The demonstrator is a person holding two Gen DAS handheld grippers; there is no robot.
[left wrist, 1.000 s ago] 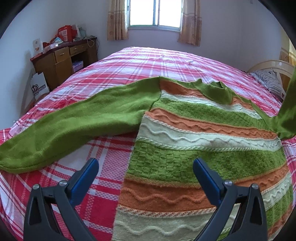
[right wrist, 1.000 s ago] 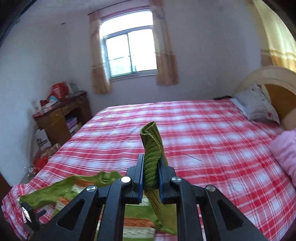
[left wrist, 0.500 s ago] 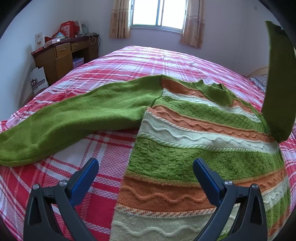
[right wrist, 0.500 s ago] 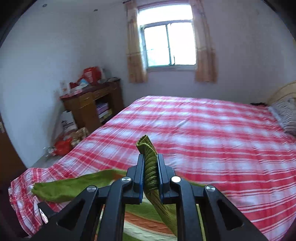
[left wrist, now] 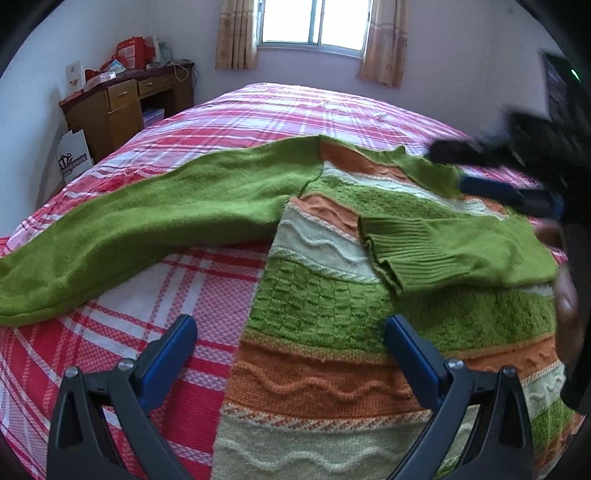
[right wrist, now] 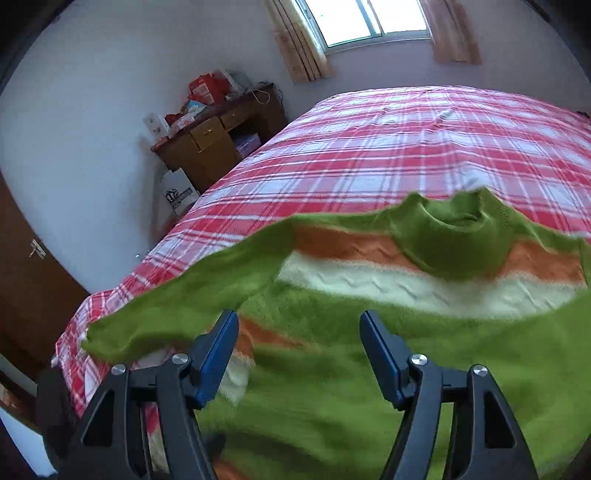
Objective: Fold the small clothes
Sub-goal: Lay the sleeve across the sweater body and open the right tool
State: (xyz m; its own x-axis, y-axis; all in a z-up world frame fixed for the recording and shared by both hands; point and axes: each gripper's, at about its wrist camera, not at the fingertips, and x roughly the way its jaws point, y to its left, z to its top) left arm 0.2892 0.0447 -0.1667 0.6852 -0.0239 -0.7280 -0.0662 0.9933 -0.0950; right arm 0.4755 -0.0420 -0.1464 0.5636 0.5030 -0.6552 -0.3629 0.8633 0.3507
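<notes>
A green, orange and cream striped sweater (left wrist: 332, 369) lies flat on the red plaid bed (left wrist: 295, 110). Its left sleeve (left wrist: 147, 229) stretches out to the left. The right sleeve (left wrist: 461, 251) lies folded across the chest, ribbed cuff (left wrist: 391, 254) pointing left. My right gripper (right wrist: 299, 328) hovers low over the sweater below the collar (right wrist: 454, 236); its jaws are opening and no cloth is between the pads. It shows blurred at the right (left wrist: 454, 168) in the left wrist view. My left gripper (left wrist: 291, 343) stands open above the sweater's left side seam, holding nothing.
A wooden desk (left wrist: 125, 107) with clutter on top stands at the left wall, with a paper bag (left wrist: 74, 158) beside it. A window (left wrist: 310, 22) with curtains is behind the bed. A person's hand (left wrist: 565, 295) shows at the right edge.
The right gripper came down and to the left with the green sleeve, then opened and let it go. The sleeve now lies across the sweater's chest. The left gripper stayed put.
</notes>
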